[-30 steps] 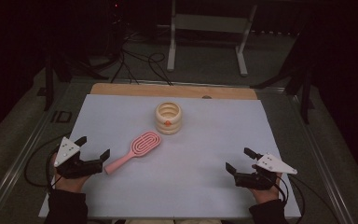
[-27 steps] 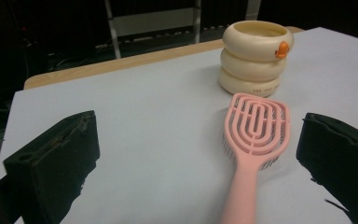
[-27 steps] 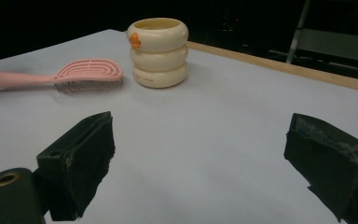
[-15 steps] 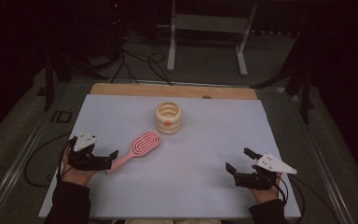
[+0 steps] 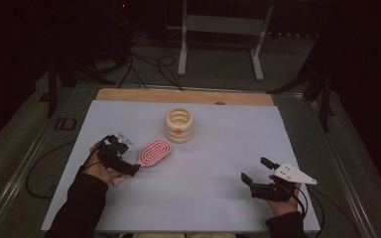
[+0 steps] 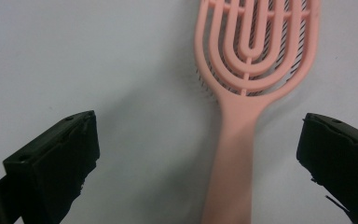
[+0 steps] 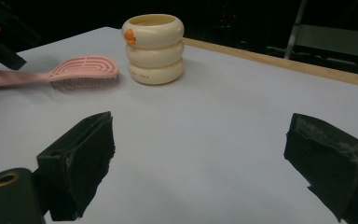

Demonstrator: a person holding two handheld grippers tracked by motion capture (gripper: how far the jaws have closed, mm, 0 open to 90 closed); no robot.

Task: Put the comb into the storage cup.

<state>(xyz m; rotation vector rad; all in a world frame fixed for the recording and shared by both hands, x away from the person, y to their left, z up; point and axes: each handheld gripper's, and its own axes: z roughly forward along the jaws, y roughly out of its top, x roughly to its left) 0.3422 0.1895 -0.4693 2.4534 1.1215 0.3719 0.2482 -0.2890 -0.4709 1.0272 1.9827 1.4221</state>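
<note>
Right gripper (image 5: 256, 171): positioned at the near right of the surface (image 5: 218, 198), jaws spread wide, nothing between them. It is well apart from all objects.

Left gripper (image 5: 129, 166): positioned at the near left, directly over the handle of the brush (image 5: 151, 153). In the left gripper view the jaws stand wide apart, one on each side of the handle, with neither jaw touching it.

Brush: pink, lying flat on the surface, bristles down. The handle points toward the near left; the oval slotted head points toward the cup (image 5: 179, 125).

Cup: cream, ribbed in three stacked rings, with an orange mark on its side. It stands upright just beyond the brush head, near the centre of the surface.
</note>
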